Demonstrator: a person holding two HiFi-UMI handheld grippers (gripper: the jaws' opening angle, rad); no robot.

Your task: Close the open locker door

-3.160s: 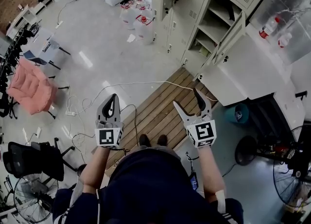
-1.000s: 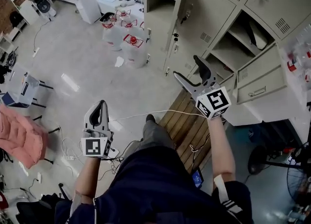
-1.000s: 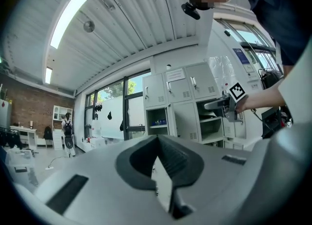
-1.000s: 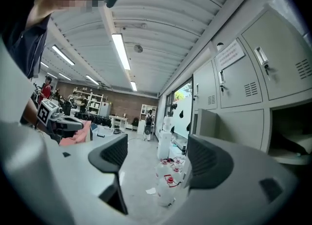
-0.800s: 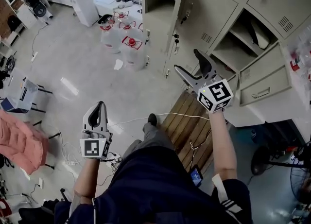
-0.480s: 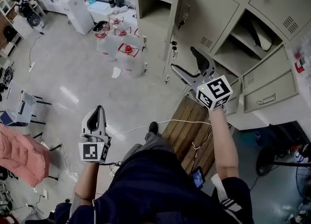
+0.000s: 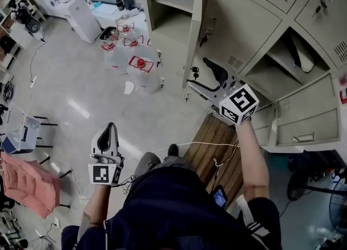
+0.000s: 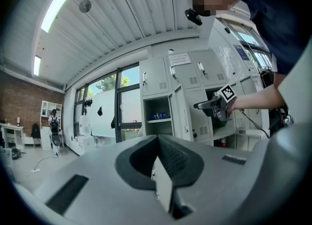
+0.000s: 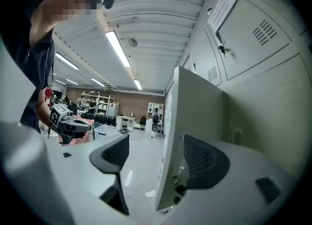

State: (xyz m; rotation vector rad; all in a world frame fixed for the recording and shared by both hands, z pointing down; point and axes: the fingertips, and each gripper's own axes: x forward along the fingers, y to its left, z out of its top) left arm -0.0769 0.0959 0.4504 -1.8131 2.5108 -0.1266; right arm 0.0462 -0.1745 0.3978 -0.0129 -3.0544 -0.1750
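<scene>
A tall beige locker door point(image 7: 196, 21) stands swung out from its open compartment point(image 7: 173, 5), which has bottles on a shelf. My right gripper point(image 7: 197, 72) is raised at the door's lower free edge. In the right gripper view the door's edge point(image 9: 168, 160) stands between the jaws of my right gripper point(image 9: 156, 143), close to the right-hand pad point(image 9: 202, 160). The jaws are closing and neither pad presses on the door. My left gripper point(image 7: 108, 129) hangs low over the floor, away from the lockers. Its jaws point(image 8: 157, 163) are together with nothing in them.
Further locker doors point(image 7: 303, 119) hang open at the right beside an open compartment point(image 7: 282, 72). Water jugs point(image 7: 135, 59) stand on the floor left of the lockers. A wooden pallet point(image 7: 217, 146) with a white cable lies underfoot. A pink chair point(image 7: 27, 184) is at far left.
The person has stepped closer to the lockers. My right gripper has moved up to the tall door's edge, which now sits between its jaws. The left gripper stays low and shut.
</scene>
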